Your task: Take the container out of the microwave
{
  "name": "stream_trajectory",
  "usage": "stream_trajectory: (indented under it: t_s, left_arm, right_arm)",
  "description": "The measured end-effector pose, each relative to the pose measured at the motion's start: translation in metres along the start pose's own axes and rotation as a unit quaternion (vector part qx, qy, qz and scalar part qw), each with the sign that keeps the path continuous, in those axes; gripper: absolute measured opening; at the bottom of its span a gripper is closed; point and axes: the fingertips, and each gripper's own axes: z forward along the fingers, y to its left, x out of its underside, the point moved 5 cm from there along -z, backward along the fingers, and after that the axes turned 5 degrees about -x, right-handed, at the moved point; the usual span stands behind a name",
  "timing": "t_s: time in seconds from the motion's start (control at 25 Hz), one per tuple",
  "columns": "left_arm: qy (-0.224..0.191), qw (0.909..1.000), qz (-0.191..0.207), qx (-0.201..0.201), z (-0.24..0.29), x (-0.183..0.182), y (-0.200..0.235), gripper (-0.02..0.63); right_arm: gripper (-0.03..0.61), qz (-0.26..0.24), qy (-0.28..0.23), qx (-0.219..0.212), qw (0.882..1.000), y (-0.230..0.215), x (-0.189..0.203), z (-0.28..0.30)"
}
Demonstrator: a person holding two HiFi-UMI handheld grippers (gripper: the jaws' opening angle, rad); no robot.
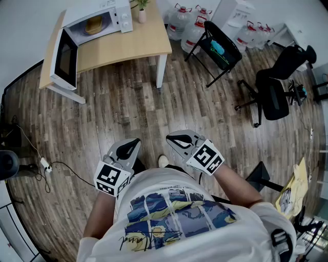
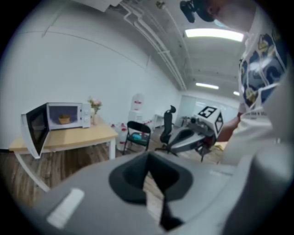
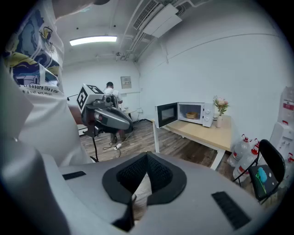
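Two grippers: we see both held low, close in front of the person's white printed shirt [image 1: 179, 215], above the wooden floor [image 1: 128, 107]
Left gripper [image 2: 148, 157]: jaws closed, tips meeting; only a thin wedge of floor shows behind them, and we find nothing gripped
Right gripper [image 3: 147, 157]: jaws brought together at the tips in the same way, with nothing between them
Relative position: in the head view the two sit side by side, tips angled toward each other, near but not touching
Table [image 1: 133, 43]: light wood top on white legs, beside the wall
Microwave [image 1: 102, 18]: white, standing on the Table toward its left end, control panel on its right side
Door [image 1: 64, 59]: swung wide open to the left, at the Table's left end
Container [image 1: 94, 24]: a small yellowish-brown vessel resting inside the Microwave cavity; we see it through the open front in all three views, well apart from both grippers
Vase [image 1: 141, 14]: holds flowers, just beside the control-panel side of the Microwave
Water bottles [image 1: 184, 25]: large clear ones grouped on the floor to the right of the Table
Folding chair [image 1: 220, 51]: black, near the Water bottles, a teal item on its seat
Office chair [image 1: 274, 92]: black, further right, well apart from the Table
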Motion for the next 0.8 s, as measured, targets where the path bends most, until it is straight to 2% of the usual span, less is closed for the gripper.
stream_trajectory:
  t_s: [0.16,0.36,0.48,0.6,0.8]
  left_arm:
    - [0.009,1.0,0.004,0.003,0.038,-0.012,0.013,0.011]
    - [0.014,0.9998,0.01,0.002,0.089,-0.03,0.063,0.017]
    - [0.021,0.9995,0.023,-0.002,0.121,-0.048,0.108,0.031]
    - [0.027,0.9987,0.041,-0.016,0.145,-0.068,0.161,0.031]
    - [0.042,0.9937,0.086,-0.058,0.193,-0.099,0.272,0.041]
  right_arm:
    - [0.005,0.002,-0.019,0.014,1.0,-0.043,-0.005,0.0]
    - [0.006,0.02,-0.024,0.033,0.999,-0.102,-0.018,0.02]
    - [0.006,0.042,-0.033,0.054,0.997,-0.139,-0.037,0.031]
    - [0.008,0.039,-0.039,0.07,0.996,-0.175,-0.065,0.043]
    - [0.057,0.033,-0.045,0.08,0.995,-0.245,-0.104,0.084]
